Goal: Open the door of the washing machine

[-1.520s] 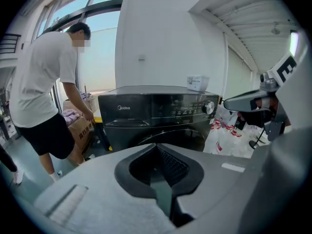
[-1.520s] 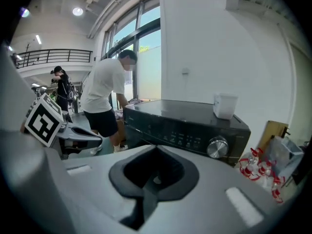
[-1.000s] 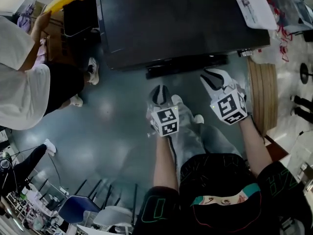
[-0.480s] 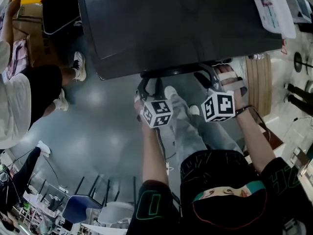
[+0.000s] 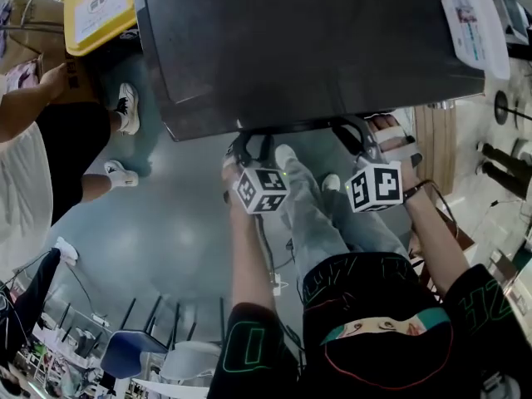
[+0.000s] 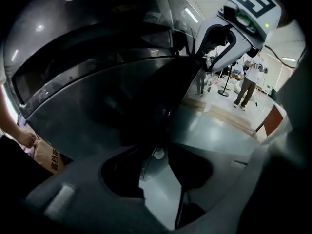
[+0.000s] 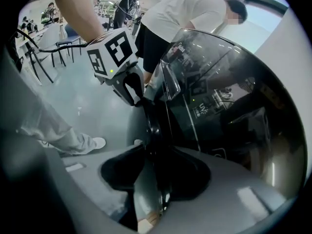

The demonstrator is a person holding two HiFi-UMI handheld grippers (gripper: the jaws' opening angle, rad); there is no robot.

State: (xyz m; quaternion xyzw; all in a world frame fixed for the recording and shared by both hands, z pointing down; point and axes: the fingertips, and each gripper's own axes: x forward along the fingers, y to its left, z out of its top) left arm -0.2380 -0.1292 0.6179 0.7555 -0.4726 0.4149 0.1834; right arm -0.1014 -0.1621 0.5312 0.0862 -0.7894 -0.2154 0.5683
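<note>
The washing machine (image 5: 316, 40) is a dark grey top-loader, and its lid (image 6: 107, 82) lies down flat. In the head view my left gripper (image 5: 249, 144) sits at the lid's front edge (image 5: 291, 125), with my right gripper (image 5: 363, 131) further right along it. The left gripper view has that dark edge running between the left gripper's (image 6: 158, 150) jaws, which are opening with gaps beside the edge. In the right gripper view, the jaws of my right gripper (image 7: 156, 155) straddle the same rim (image 7: 151, 126) and are closing. I see no pad pressing on it.
A person in a white shirt (image 5: 25, 165) bends over by a yellow tray (image 5: 98, 7) at the machine's left. A wooden board (image 5: 428, 140) stands at the right. My own legs (image 5: 312, 214) are under the grippers. Chairs (image 5: 133, 347) fill the lower left.
Both grippers have gone from the open floor to the machine's front edge. Their jaws have spread wide around the lid's rim.
</note>
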